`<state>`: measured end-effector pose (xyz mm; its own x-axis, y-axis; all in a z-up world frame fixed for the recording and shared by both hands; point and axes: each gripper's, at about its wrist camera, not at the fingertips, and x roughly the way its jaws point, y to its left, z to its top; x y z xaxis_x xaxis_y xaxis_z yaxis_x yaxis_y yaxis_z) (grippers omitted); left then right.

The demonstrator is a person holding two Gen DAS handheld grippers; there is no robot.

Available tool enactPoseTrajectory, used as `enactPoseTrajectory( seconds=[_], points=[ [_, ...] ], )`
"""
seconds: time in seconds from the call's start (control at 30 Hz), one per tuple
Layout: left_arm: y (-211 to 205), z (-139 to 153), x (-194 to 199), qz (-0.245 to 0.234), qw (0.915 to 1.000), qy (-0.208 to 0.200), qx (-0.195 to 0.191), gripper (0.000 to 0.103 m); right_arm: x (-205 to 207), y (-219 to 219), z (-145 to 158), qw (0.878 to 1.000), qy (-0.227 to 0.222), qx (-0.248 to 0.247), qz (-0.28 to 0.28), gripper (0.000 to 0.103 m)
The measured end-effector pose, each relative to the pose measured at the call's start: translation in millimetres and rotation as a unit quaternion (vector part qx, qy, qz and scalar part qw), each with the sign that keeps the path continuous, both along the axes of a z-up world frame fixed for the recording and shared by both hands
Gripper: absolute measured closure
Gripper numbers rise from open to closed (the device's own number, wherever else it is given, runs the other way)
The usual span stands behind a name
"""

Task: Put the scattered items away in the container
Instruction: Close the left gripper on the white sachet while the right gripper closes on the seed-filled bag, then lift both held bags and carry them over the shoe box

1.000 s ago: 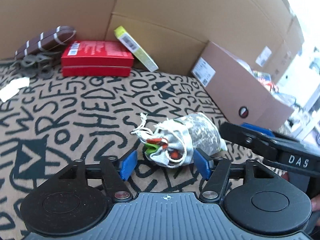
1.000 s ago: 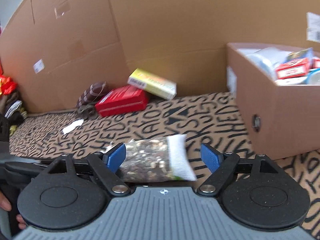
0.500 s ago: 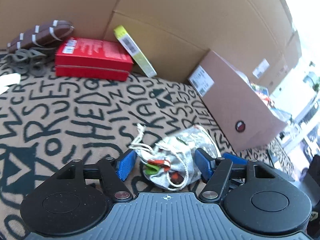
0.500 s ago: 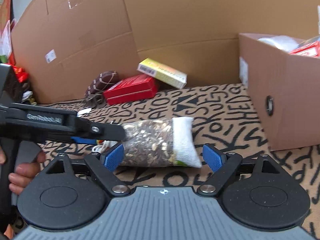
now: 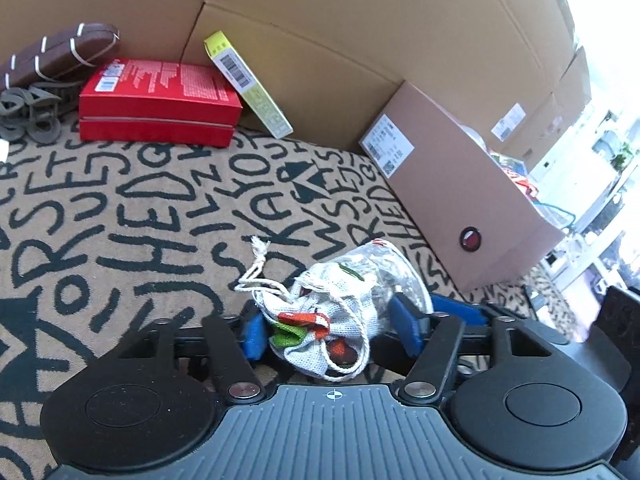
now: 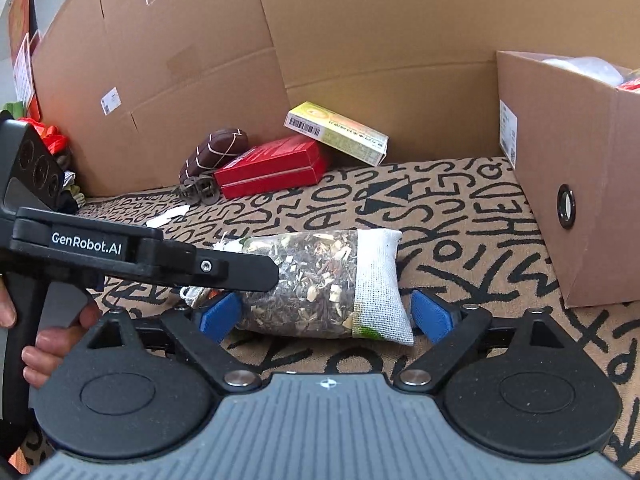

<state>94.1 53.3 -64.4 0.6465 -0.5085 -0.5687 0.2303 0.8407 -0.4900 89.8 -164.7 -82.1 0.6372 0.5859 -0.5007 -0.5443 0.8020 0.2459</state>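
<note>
White cloth and clear plastic make up the little bag (image 6: 324, 282). It lies on the mat with letters (image 5: 152, 208), left of the brown box (image 6: 568, 168). The left gripper (image 5: 328, 328) sits around its tied end, open and not squeezing. The right gripper (image 6: 326, 316) is wide open around its middle. The loose string (image 5: 256, 276) could snag, or the soft bag could slip out.

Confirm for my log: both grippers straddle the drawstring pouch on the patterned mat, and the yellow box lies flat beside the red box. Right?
Not quite: the yellow box leans tilted on the red box in the right wrist view. The rest stands.
</note>
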Motion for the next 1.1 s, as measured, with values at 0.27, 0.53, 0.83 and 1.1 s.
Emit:
enactPoseTrajectory(
  seconds=[0.27,0.53,0.83,1.1],
  points=[
    [-3.4,-0.5,-1.9,0.001,1.0000,-0.005,0.007,0.034,-11.0,2.2,1.2,1.000,-0.016,-0.005,-0.017,0.027],
    [-12.5,14.5,-17.4,-0.003,0.9996,-0.012,0.026,0.051,-29.1,1.4,14.2,0.999,-0.018,-0.025,-0.032,0.034],
    [-42.8,61.3,-20.9,-0.044,0.9958,-0.078,0.020,0.051,-47.2,-32.7,59.4,0.993,-0.091,-0.024,-0.072,0.034],
    [-104.6,103.0,7.1,-0.105,0.9848,-0.138,0.012,0.051,-49.7,-84.6,103.4,0.978,-0.159,-0.032,-0.130,0.034]
  ],
)
